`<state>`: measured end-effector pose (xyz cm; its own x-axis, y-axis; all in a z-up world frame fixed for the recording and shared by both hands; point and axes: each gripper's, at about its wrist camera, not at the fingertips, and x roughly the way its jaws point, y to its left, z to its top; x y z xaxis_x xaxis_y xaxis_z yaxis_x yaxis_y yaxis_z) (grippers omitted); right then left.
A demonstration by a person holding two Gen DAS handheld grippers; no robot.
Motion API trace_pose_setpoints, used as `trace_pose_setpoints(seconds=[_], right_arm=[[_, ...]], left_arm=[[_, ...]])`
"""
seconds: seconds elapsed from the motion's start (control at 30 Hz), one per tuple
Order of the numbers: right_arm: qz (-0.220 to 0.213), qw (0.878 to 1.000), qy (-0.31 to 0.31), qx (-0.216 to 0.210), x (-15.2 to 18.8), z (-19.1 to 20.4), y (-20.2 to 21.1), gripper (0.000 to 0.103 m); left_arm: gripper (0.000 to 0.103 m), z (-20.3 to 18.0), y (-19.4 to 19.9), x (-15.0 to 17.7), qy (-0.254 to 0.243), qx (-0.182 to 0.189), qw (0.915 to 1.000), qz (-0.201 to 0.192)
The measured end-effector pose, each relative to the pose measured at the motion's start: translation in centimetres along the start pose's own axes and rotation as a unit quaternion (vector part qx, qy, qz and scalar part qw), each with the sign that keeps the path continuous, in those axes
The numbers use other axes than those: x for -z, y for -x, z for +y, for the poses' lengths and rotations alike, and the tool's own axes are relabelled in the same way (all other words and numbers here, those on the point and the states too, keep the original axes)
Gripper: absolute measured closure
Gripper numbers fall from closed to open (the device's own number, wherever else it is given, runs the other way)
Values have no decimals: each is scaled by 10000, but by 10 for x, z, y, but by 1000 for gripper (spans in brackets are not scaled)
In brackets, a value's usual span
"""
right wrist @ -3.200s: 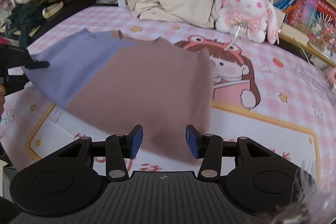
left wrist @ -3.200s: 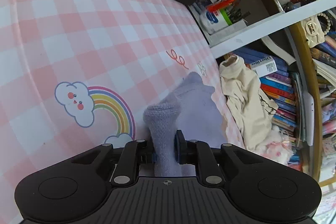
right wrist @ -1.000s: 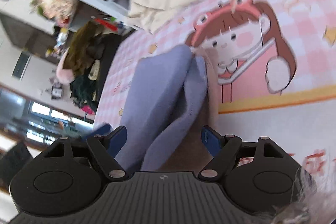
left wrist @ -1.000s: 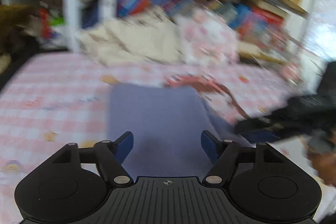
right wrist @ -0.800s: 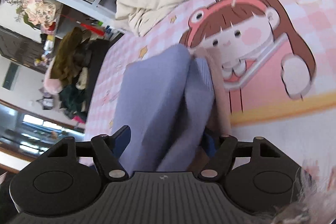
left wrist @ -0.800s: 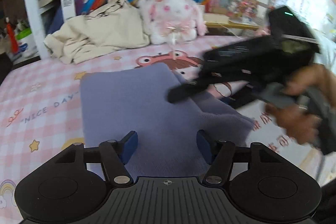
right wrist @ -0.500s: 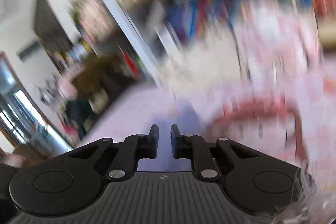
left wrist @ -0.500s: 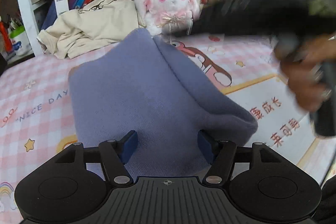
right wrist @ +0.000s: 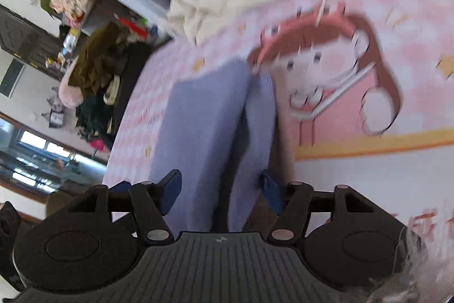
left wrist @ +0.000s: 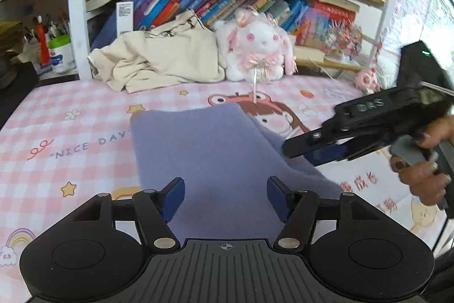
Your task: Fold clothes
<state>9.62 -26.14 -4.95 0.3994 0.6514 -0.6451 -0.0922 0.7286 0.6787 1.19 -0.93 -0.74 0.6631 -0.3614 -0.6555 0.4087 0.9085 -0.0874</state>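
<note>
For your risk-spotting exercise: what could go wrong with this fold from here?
1. Both the left gripper and the right gripper are open, so the purple garment is unheld and its raised right fold may spring open.
2. A brown layer peeks out; the edges may finish misaligned.

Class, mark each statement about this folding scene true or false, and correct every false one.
1. The left gripper is open. True.
2. The purple garment hangs in the air. False: it lies folded on the pink checked sheet.
3. The white plush rabbit sits beside the cream garment. True.
4. The right gripper is clamped shut on the cream garment. False: it is open around the purple garment's folded edge.
</note>
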Motion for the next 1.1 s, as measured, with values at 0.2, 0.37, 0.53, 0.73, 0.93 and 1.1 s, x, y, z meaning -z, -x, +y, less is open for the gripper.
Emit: trace_pose_setpoints(seconds=[0.2,0.37,0.53,0.73,0.93,1.1], right_arm=[[-153,9920,1192,378,-10,34,-25,87],[-1315,9009,4115,406,46,84,5,88],[-829,9384,2940,1613,14,45,-39,67],[-879,9600,2370,1203,13,47,27,65],[-95,9825,1775,549,31,49,22,69],[-130,9612,2465,1233,53,61,12,94]], left_arm=[[52,-10,-21,10,-325,50,9988,350],[52,-8,-31,11,-259,81,9984,500],[49,-11,-35,6,-347,74,9973,644],[51,6,2,-4,-264,-13,9993,269],[55,18,1,-6,123,25,9999,78],[55,14,-20,0,174,34,9993,325]])
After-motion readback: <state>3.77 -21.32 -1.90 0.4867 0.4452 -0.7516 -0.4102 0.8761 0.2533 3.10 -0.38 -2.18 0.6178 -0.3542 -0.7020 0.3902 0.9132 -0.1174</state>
